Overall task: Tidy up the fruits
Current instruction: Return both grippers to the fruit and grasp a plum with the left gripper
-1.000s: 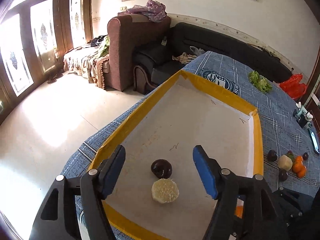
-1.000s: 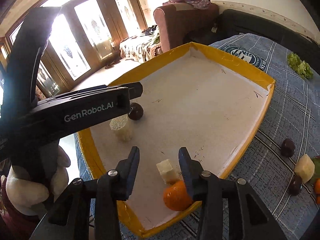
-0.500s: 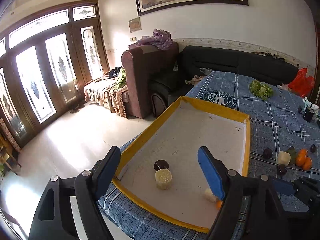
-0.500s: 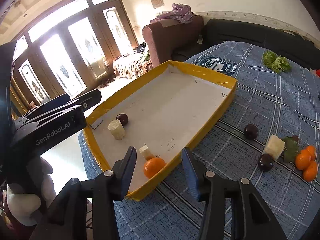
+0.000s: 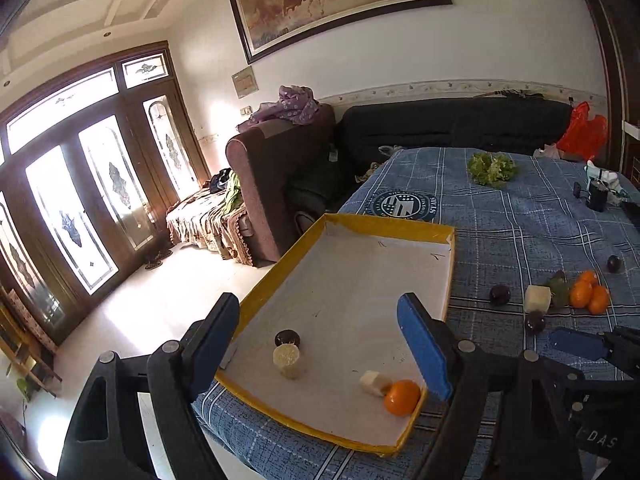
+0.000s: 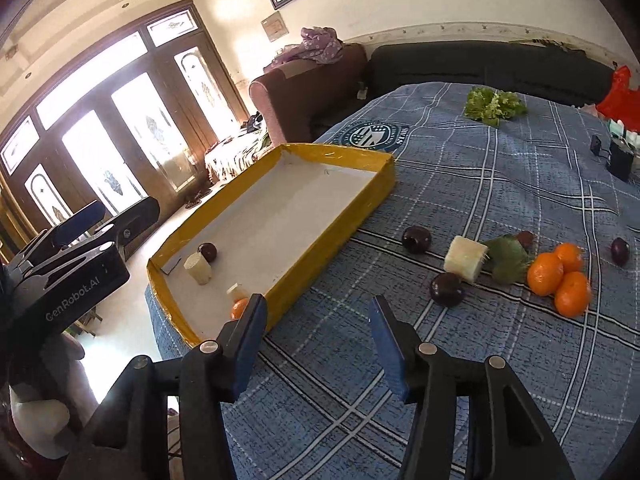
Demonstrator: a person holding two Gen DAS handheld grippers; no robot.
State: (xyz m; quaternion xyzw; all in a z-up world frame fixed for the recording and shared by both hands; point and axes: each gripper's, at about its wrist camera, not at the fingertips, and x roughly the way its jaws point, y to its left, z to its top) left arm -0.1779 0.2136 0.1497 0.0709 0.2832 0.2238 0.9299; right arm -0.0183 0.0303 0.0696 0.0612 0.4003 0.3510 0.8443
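Note:
A yellow-rimmed tray with a white floor lies on the blue checked cloth. Inside it are a dark plum, a pale cylinder piece, a pale cube and an orange. My left gripper hangs open above the tray's near end, holding nothing. My right gripper is over bare cloth just right of the tray, its jaws opening with nothing between them. Loose on the cloth lie two plums, a pale block, a green leaf and three oranges.
Another plum sits far right. A lettuce bunch and small dark items lie at the cloth's far end. Sofas stand behind. The cloth's left edge drops to a bright floor by glass doors.
Both grippers drew back and up from the tray. The right one swung right over the cloth, leaving the pale cube and orange in the tray. Both jaws widened.

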